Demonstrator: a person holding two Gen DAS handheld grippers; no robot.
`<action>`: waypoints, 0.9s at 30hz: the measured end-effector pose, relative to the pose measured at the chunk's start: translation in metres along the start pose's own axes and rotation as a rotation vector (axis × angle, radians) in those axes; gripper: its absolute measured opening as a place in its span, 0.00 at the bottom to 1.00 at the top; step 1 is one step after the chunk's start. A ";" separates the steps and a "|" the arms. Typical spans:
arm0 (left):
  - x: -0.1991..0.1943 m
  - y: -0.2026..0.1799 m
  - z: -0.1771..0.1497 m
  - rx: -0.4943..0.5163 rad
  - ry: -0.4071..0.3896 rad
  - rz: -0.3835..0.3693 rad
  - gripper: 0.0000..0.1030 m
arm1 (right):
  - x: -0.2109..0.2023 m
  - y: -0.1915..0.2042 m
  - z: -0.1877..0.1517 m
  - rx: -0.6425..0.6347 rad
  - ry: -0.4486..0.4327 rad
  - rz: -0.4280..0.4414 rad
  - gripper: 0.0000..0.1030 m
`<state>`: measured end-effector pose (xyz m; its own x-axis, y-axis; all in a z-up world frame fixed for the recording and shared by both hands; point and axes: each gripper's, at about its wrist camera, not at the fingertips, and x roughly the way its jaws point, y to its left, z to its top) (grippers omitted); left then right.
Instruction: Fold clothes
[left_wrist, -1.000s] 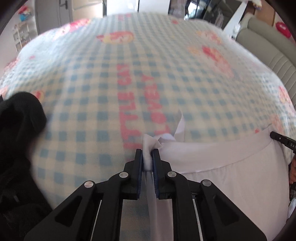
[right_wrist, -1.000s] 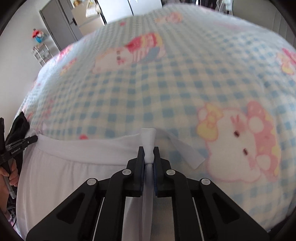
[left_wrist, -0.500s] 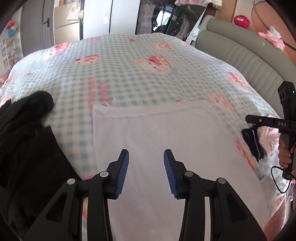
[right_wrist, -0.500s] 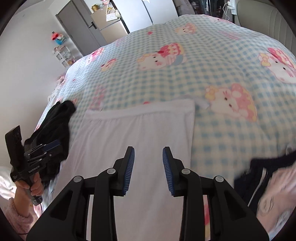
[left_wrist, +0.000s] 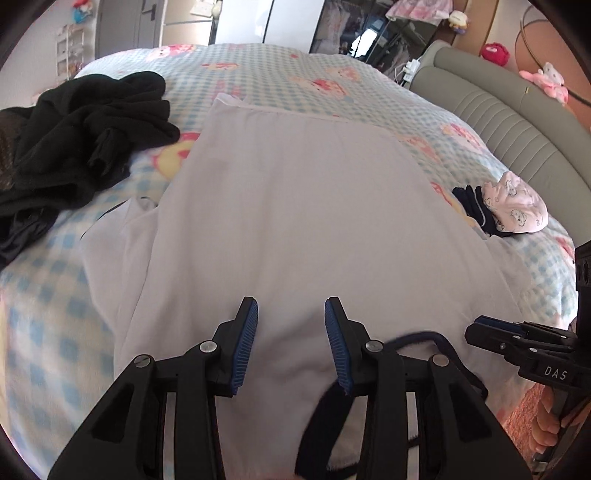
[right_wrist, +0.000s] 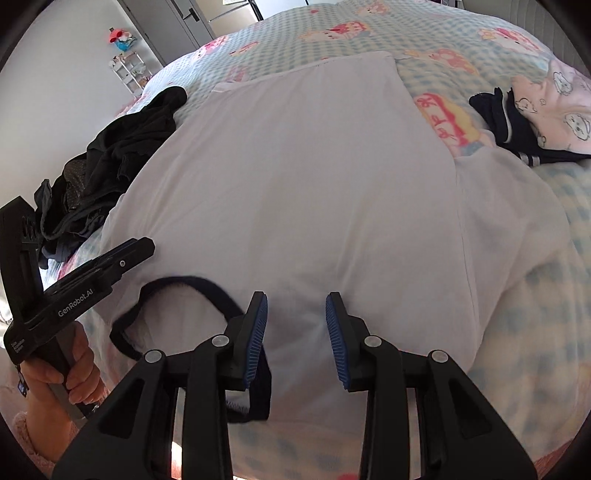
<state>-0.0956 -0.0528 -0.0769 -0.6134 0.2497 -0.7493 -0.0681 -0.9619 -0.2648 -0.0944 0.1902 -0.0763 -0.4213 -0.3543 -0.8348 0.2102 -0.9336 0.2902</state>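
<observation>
A white T-shirt with a dark navy neckline lies spread flat on the checked bed, hem at the far end, collar nearest me. It also shows in the right wrist view. My left gripper is open and empty, hovering over the shirt just left of the collar. My right gripper is open and empty, above the shirt just right of the collar. Each gripper shows in the other's view, the right and the left.
A heap of black clothes lies on the left of the bed. A pink printed garment over a navy one lies on the right. A grey padded headboard borders the right side. The blue checked blanket covers the bed.
Both grippers let go of the shirt's hem, opened, and pulled back toward me along the shirt. They now hover near the collar end.
</observation>
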 end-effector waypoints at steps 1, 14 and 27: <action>-0.006 0.001 -0.005 -0.013 -0.013 -0.009 0.37 | -0.004 0.003 -0.006 -0.012 -0.013 0.008 0.32; -0.041 0.011 -0.060 -0.038 0.019 0.051 0.28 | -0.017 0.003 -0.057 -0.029 0.004 0.000 0.32; -0.042 0.022 -0.078 -0.123 0.047 -0.029 0.28 | -0.020 -0.004 -0.073 0.019 0.022 0.029 0.33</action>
<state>-0.0096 -0.0760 -0.0986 -0.5747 0.2847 -0.7673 0.0133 -0.9342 -0.3565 -0.0221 0.2046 -0.0952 -0.3960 -0.3803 -0.8358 0.2055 -0.9238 0.3230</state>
